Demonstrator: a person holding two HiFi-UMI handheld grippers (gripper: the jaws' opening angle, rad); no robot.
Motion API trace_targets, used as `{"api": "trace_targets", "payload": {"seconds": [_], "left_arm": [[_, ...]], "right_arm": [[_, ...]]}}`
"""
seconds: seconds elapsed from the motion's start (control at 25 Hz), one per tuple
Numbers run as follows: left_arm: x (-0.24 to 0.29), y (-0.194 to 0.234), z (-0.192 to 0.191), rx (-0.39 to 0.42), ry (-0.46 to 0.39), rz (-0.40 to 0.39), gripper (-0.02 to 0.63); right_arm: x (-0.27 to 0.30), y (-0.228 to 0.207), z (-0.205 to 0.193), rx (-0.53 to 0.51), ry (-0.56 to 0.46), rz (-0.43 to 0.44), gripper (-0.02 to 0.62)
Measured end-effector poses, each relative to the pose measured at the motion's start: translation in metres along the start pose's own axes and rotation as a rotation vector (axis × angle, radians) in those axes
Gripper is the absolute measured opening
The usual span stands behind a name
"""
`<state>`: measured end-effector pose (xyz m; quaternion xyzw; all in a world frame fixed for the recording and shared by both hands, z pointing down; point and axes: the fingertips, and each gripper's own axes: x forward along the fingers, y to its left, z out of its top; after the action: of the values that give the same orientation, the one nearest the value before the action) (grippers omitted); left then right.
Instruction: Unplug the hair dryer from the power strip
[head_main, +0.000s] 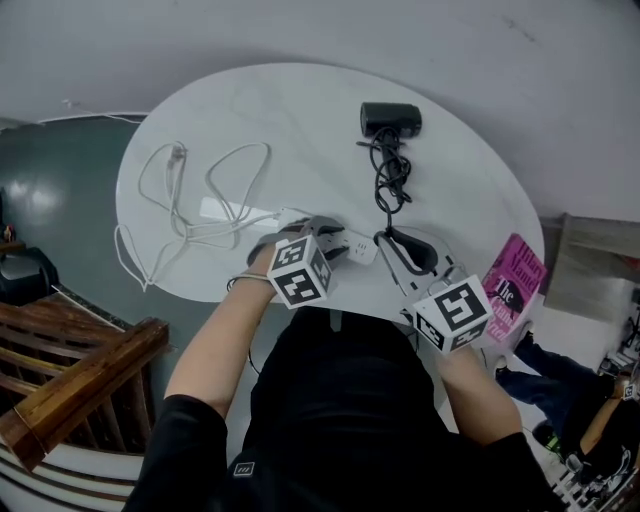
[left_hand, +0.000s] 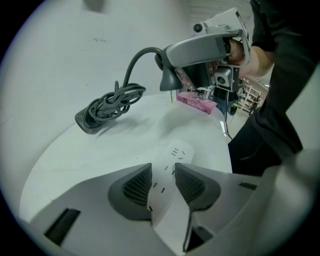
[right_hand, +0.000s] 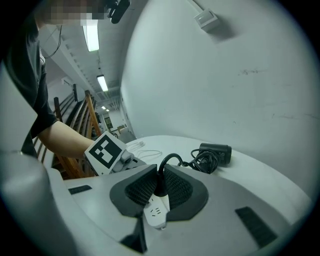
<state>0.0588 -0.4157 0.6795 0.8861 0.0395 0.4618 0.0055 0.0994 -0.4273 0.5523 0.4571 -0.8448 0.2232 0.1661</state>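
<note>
Clamping the power strip (left_hand: 178, 150), left tongs (left_hand: 162, 172) cover its sides while right tongs (right_hand: 160, 172) grip the plug (right_hand: 161, 186), prongs hidden.

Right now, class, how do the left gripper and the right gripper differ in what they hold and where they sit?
The left gripper clamps the white power strip; the right gripper clamps the black plug. The left gripper sits low at the table; the right gripper hangs above it. The left gripper's jaws stand wider than the right gripper's. Both are shut on what they hold.
</note>
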Motion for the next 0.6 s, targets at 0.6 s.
{"api": "trace_targets", "payload": {"seconds": [0.6], "left_arm": [[-0.019, 0.004, 0.015, -0.145, -0.11, 0.067, 0.15]], "right_arm": [[-0.046, -0.035, -0.081, 0.192, 0.131, -0.102, 0.061]]}}
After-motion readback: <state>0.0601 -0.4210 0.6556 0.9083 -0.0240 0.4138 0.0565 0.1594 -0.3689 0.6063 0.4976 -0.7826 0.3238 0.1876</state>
